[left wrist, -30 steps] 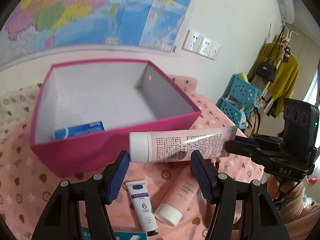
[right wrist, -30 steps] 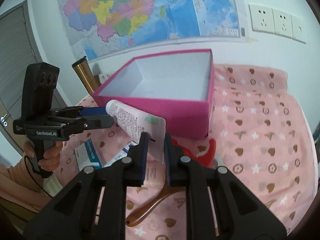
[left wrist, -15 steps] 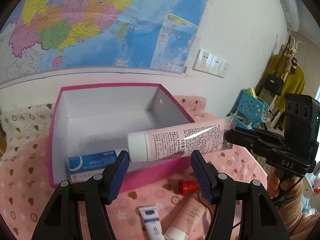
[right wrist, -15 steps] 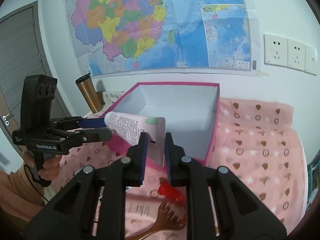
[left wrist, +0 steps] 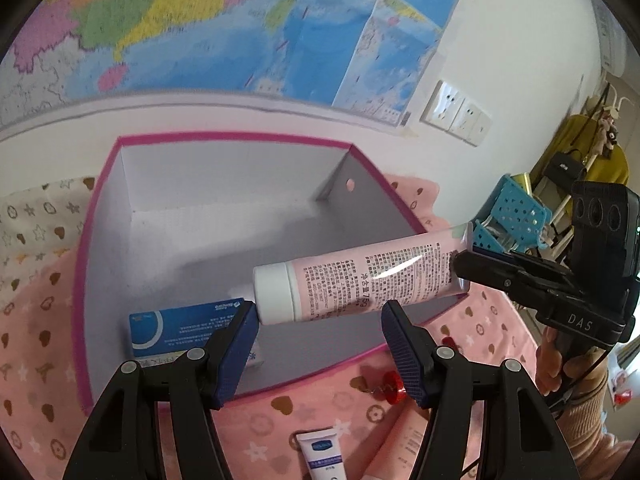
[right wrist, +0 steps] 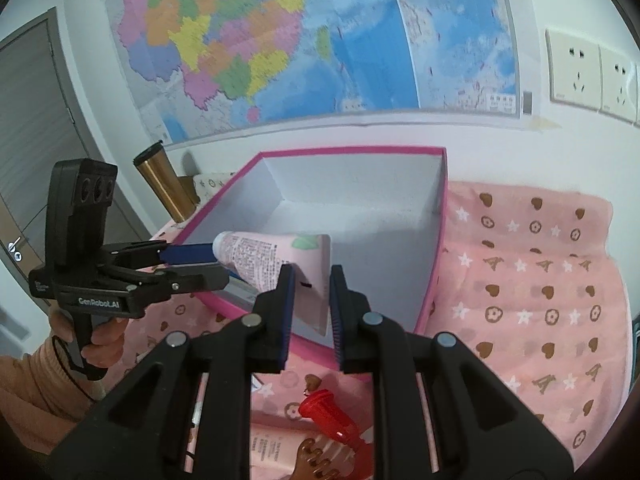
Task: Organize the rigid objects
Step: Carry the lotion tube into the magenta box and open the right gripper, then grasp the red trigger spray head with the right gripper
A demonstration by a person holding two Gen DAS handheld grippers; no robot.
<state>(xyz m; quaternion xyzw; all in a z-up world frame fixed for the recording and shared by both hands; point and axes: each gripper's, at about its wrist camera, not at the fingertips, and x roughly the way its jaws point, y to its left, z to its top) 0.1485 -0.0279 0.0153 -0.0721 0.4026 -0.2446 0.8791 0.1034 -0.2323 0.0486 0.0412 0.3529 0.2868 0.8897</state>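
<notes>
A pink tube [left wrist: 360, 280] with a white cap hangs level over the open magenta box [left wrist: 120, 152], held by its crimped end in my right gripper [right wrist: 312, 276], which is shut on it. The tube [right wrist: 276, 260] and box [right wrist: 440, 240] show in the right wrist view too. My left gripper [left wrist: 318, 320] is open, its fingers either side of the tube's cap end without touching. A blue carton [left wrist: 188, 324] lies inside the box near the front wall.
On the pink cloth in front of the box lie a small white tube [left wrist: 324, 452], another pink tube [right wrist: 276, 448], a red clip [right wrist: 332, 416] and a wooden comb [right wrist: 312, 460]. A gold flask [right wrist: 164, 184] stands left of the box. A wall map hangs behind.
Both grippers moved forward and up, so the tube now hangs over the box's inside instead of in front of it. The left gripper stayed open.
</notes>
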